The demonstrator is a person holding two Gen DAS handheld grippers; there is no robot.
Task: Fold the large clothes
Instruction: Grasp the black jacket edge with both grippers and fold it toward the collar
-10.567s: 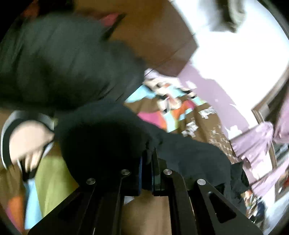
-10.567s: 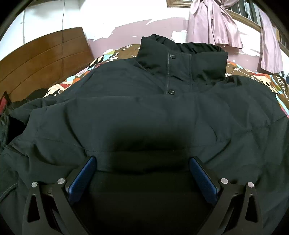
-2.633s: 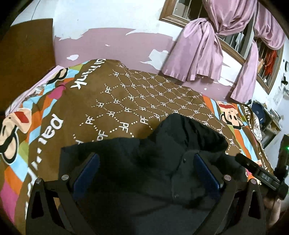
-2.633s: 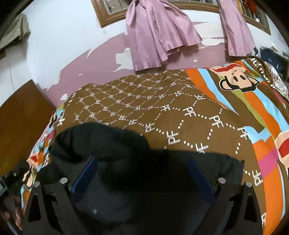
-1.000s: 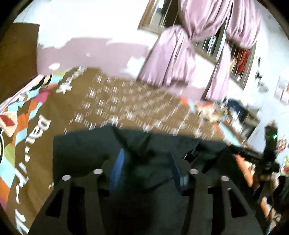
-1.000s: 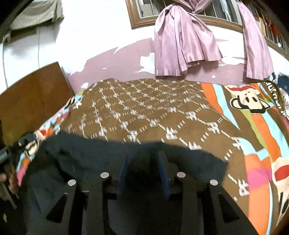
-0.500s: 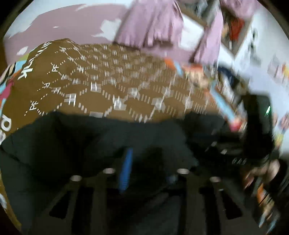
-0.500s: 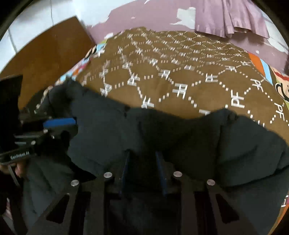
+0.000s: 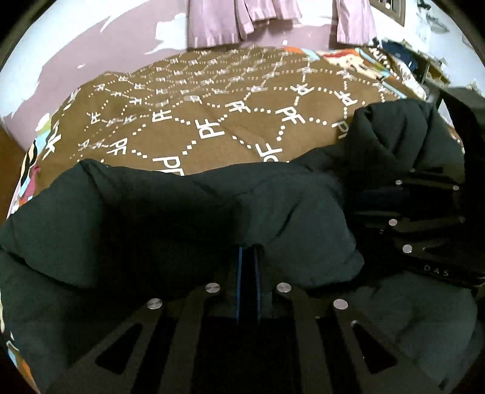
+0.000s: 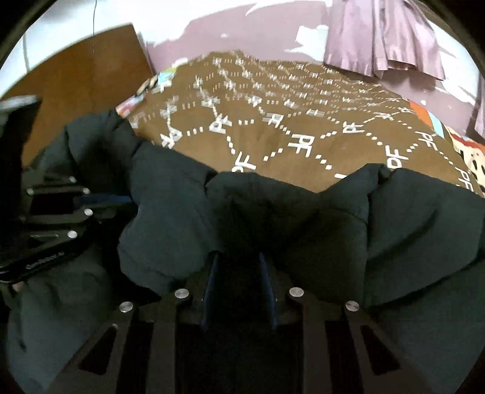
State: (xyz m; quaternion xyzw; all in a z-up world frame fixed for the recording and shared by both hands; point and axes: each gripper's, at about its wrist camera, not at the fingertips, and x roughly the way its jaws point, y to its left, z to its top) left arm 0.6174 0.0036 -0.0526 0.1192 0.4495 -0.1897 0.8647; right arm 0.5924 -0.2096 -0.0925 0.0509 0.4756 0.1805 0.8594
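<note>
Just one black jacket [image 9: 169,218], two grippers, one brown bedspread [image 9: 230,100].

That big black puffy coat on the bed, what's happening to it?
A person is folding the black padded jacket on the brown patterned bedspread, with a gripper in each hand. The left gripper, whose jaws have just been closing, is pinched shut on a fold. The right gripper grips a thicker bunch beside it.

Bed w/ brown cover [image 9: 212,100], white "PF" print in dotted diamond pattern, bright cartoon border at edges. Behind it wall [image 9: 136,33], mauve low part, white above, paint peeling in patches. Purple curtains [image 9: 242,21] hang down. Wooden headboard [image 10: 81,75] on left side in right view.
</note>
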